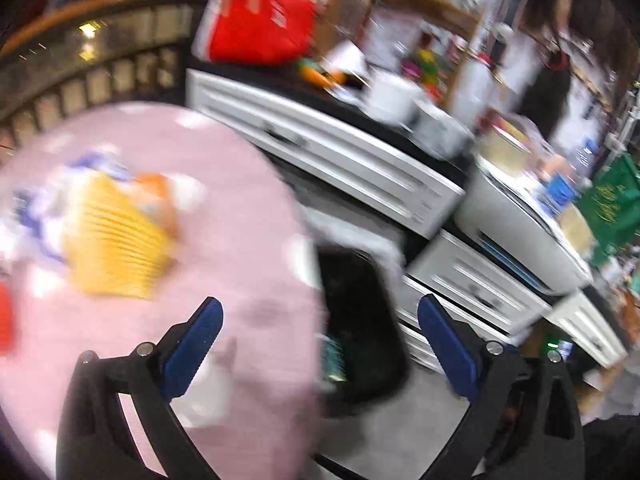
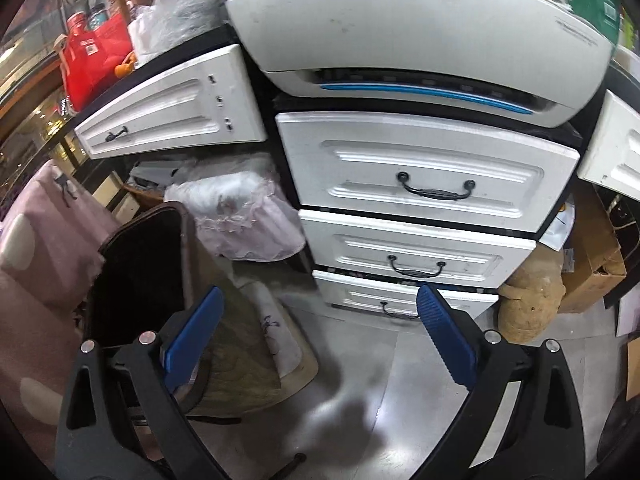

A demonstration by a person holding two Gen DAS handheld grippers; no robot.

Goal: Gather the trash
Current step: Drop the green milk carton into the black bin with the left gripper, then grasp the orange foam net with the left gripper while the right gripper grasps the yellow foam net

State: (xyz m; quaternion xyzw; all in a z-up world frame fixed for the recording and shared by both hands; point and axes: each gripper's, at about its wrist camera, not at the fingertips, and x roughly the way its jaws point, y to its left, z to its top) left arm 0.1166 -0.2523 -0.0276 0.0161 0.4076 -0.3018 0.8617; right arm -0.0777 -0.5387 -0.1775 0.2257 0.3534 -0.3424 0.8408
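The left wrist view is blurred. My left gripper point(image 1: 320, 344) is open with nothing between its blue pads, held above the edge of a round pink table point(image 1: 240, 208). On that table lie a yellow ribbed wrapper point(image 1: 116, 248), an orange packet point(image 1: 158, 196) and blue-and-white wrappers point(image 1: 36, 216). Beside the table stands a dark bin point(image 1: 360, 320) with an open top. In the right wrist view my right gripper point(image 2: 320, 336) is open and empty above the grey floor, with the dark bin point(image 2: 140, 272) at its left.
White drawer units point(image 2: 416, 176) with black handles stand ahead, with a white appliance point(image 2: 400, 28) on top. A red bag point(image 2: 92, 60) sits on the counter. A pale plastic bag point(image 2: 240, 216), a brown sack point(image 2: 528, 304) and a cardboard box point(image 2: 592, 256) lie on the floor.
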